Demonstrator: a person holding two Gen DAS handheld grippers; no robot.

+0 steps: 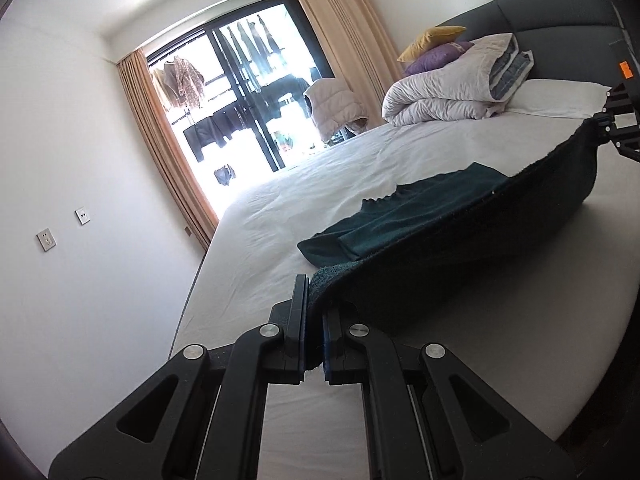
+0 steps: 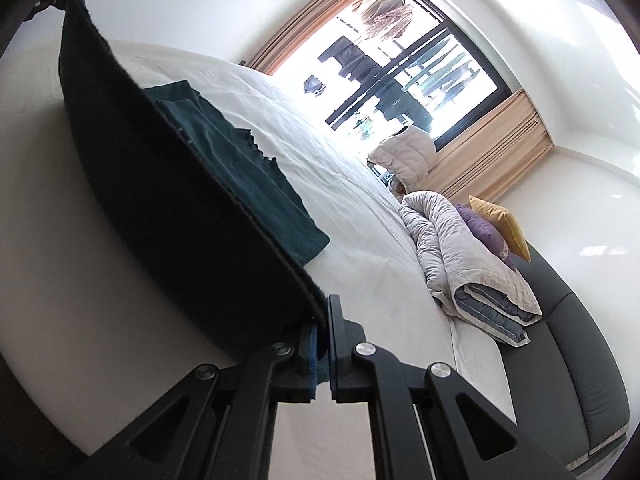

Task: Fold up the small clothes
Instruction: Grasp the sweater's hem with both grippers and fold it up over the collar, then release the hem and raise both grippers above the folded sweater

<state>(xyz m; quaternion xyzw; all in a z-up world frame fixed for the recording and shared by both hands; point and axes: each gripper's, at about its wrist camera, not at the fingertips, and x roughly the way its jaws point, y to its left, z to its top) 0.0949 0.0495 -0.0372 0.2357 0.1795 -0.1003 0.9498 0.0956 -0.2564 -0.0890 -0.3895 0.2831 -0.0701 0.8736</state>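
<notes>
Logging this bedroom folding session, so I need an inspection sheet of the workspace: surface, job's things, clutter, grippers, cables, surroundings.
Surface: bed with white sheet, lightly wrinkled.
Job's things: dark green garment, one edge lifted and stretched between both grippers, the rest lying on the sheet.
Clutter: folded quilt, purple pillow and yellow pillow near the headboard.
Grippers: left gripper shut on one garment corner; right gripper shut on the other.
Cables: nothing seen.
Surroundings: window with curtains, clothes hanging outside; puffer vest beside the bed.
</notes>
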